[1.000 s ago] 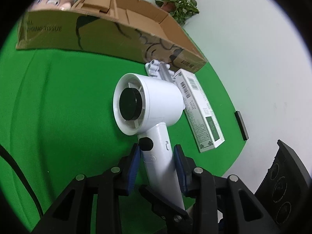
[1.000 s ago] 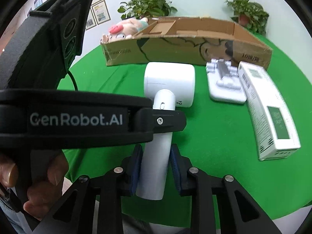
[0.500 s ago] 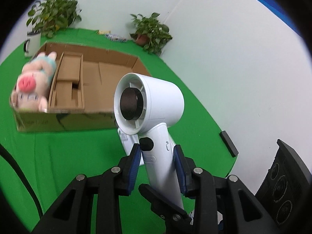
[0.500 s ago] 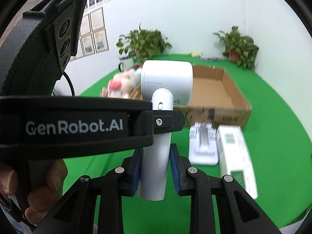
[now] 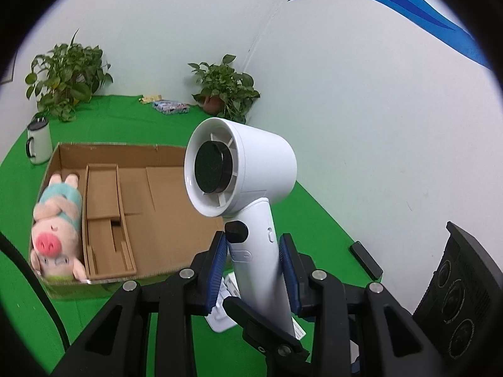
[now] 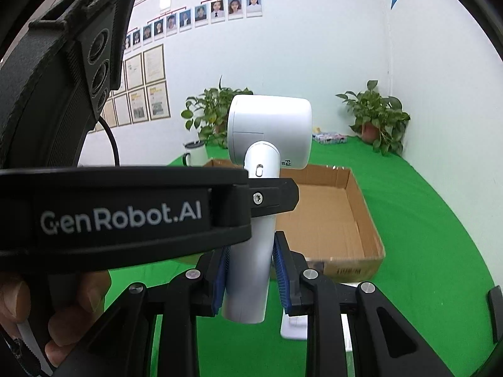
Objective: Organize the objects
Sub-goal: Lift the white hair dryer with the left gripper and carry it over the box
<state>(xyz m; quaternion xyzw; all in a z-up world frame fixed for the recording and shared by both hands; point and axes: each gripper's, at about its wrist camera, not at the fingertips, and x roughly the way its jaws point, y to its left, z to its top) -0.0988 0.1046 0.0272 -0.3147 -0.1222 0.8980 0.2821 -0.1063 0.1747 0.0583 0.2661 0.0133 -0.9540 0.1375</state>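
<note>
Item: white hair dryer (image 5: 251,182), held in air above green tabletop (image 5: 314,216), near front edge of cardboard box (image 5: 163,194).
Axis: handle is long axis, roughly upright, leaning slightly; butt end down. Barrel crosswise at top, approx. level. In left wrist view, round end w/ black centre disc and white ribs faces camera, angled left. In right wrist view, barrel seen side-on.
Looks: matte white, smooth; black button and small slide switch on handle; small dark print on barrel, illegible.
Left gripper (image 5: 254,270): blue pads narrowly apart, clamped on handle mid-section.
Right gripper (image 6: 250,273): likewise closed on handle, lower down, near butt.
Box contents: pink plush pig (image 5: 56,229) at left end, cardboard insert beside it; rest bare.
Also: white mug (image 5: 39,140) beyond box; two potted plants (image 5: 224,88) at back.
</note>
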